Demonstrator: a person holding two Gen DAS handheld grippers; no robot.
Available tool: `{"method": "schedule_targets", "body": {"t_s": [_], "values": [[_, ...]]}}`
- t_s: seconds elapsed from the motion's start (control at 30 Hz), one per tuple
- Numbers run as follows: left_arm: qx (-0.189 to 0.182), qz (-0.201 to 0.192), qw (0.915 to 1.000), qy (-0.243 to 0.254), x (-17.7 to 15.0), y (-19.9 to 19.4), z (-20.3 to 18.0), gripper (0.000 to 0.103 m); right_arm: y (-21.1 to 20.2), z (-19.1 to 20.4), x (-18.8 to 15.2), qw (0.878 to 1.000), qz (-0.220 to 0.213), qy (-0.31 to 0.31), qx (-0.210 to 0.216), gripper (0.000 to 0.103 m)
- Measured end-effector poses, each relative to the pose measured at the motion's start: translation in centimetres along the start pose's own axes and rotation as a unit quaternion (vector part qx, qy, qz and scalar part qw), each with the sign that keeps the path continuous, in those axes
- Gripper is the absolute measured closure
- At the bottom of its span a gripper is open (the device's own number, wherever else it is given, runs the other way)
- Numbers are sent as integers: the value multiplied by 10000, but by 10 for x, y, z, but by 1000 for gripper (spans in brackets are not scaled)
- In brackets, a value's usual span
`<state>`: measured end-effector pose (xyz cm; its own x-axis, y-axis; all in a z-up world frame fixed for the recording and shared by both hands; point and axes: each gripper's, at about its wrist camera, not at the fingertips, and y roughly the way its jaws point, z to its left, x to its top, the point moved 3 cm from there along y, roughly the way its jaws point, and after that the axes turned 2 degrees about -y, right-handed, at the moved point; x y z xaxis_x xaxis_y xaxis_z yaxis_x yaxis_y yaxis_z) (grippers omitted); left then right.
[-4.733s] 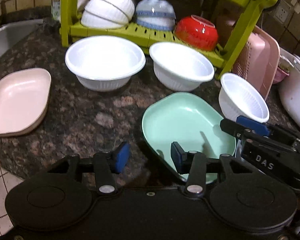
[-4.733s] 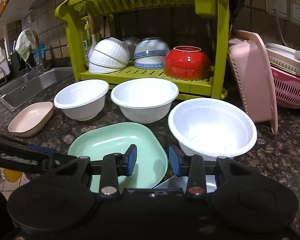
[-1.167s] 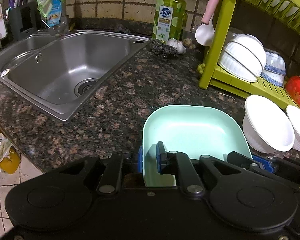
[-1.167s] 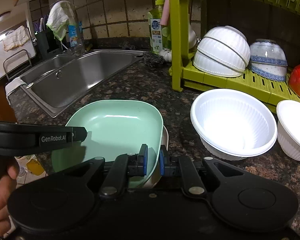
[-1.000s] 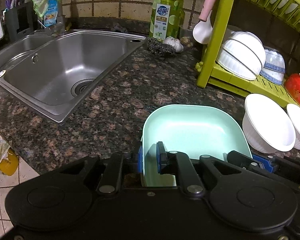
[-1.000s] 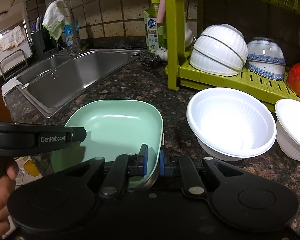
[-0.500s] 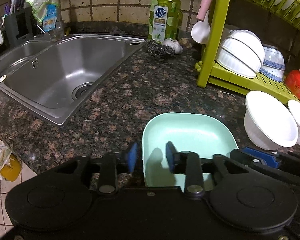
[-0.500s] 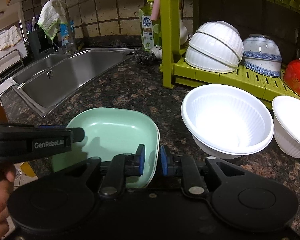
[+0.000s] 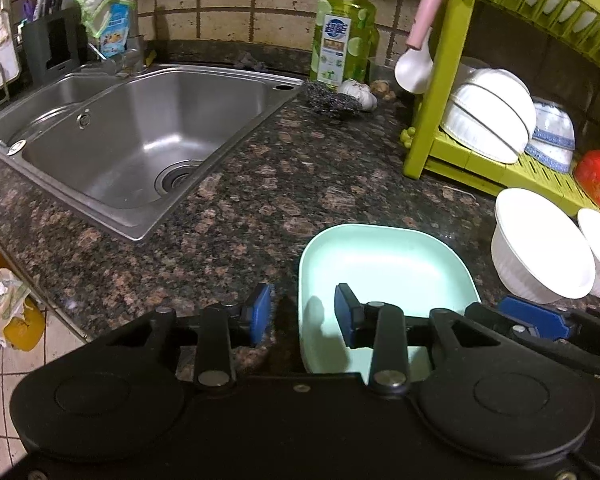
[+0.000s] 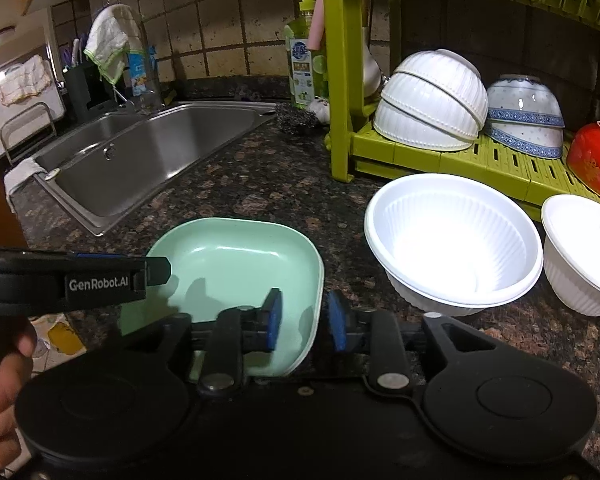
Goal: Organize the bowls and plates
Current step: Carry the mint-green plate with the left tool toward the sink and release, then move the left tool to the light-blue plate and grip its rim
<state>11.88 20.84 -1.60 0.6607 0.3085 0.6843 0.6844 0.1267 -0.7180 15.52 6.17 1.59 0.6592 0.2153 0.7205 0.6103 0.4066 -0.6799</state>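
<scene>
A mint-green square plate (image 9: 380,264) (image 10: 236,264) lies flat on the dark granite counter. A pale rim (image 10: 322,280) of another dish shows just under its right edge. My left gripper (image 9: 302,318) is open, its fingers on either side of the plate's left rim without pinching it. Across the plate, my right gripper (image 10: 303,320) is also open, astride the right rim. A large white ribbed bowl (image 10: 452,240) (image 9: 540,248) and a smaller white bowl (image 10: 584,256) stand upright to the right.
A green dish rack (image 10: 460,160) at the back right holds upturned white bowls, a blue-patterned bowl and a red bowl (image 10: 592,160). A steel sink (image 9: 140,140) lies at the left, with a soap bottle (image 9: 340,40) behind. The counter's front edge runs near my left gripper.
Both grippers were shut on the green plate's rims and have opened, letting it go. The plate has come down to rest flat on the counter.
</scene>
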Motion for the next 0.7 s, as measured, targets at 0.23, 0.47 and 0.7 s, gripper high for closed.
{"method": "schedule_targets", "body": {"t_s": [0.23,0.47,0.7], "values": [[-9,-273,9992,-294,2,-28,7,44,-21,6,-2,9995,-240,-42,205,46],[-124,-806,9960,-369,7,-72,-3,37,-63,8,-6,9964,-723,-197,388,31],[-381,-1255,9912,202,2,-110,-49,34,-124,-25,-16,9890,-1438,246,229,24]]}}
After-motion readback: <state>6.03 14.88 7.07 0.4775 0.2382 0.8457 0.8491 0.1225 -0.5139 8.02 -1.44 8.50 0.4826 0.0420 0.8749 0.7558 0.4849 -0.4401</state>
